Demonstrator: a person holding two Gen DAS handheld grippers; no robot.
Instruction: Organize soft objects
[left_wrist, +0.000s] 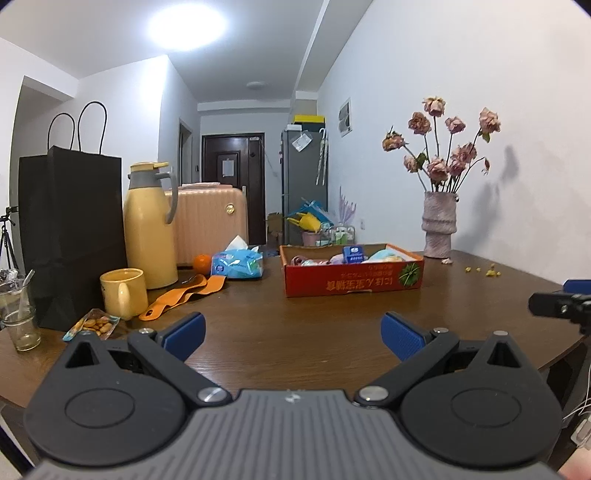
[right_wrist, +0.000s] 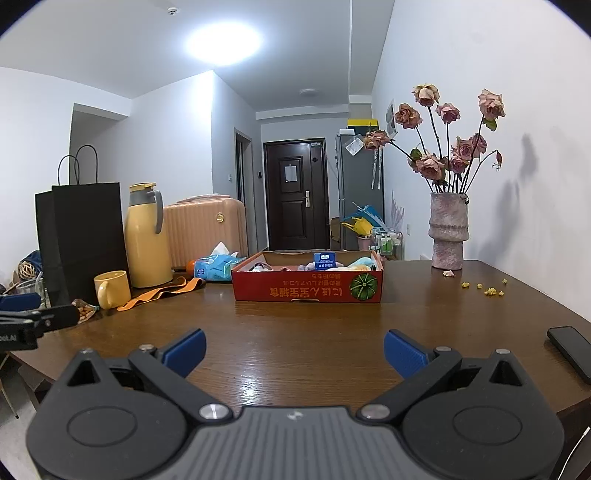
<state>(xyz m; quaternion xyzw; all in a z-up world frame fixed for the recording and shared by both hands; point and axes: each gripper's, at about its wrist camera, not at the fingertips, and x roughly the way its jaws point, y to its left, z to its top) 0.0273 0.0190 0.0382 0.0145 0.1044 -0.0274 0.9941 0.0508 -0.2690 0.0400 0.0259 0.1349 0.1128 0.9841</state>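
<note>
The left gripper (left_wrist: 291, 334) is held low over the brown wooden surface (left_wrist: 295, 321), its blue-padded fingers (left_wrist: 184, 330) spread wide with nothing between them. The right gripper (right_wrist: 293, 349) is held the same way, its fingers (right_wrist: 186, 347) also spread wide and empty.

A shallow red cardboard box (left_wrist: 352, 280) is seen ahead of the left fingers and slightly to their right, well apart from them. Soft objects (left_wrist: 384, 255) in pale colours are piled inside it, with a small blue carton (left_wrist: 354, 254) standing among them. From the right wrist view the same box (right_wrist: 308, 288) lies straight ahead of the fingers.

To the left of the box, a blue tissue pack (left_wrist: 238, 263), an orange (left_wrist: 202, 263), an orange strap (left_wrist: 183, 295), a yellow mug (left_wrist: 122, 293), a yellow thermos (left_wrist: 149, 229) and a black paper bag (left_wrist: 70, 229) are found. A vase of dried roses (left_wrist: 439, 225) stands beyond the box to the right, by the wall. A dark phone (right_wrist: 570, 350) lies just right of the right fingers.
</note>
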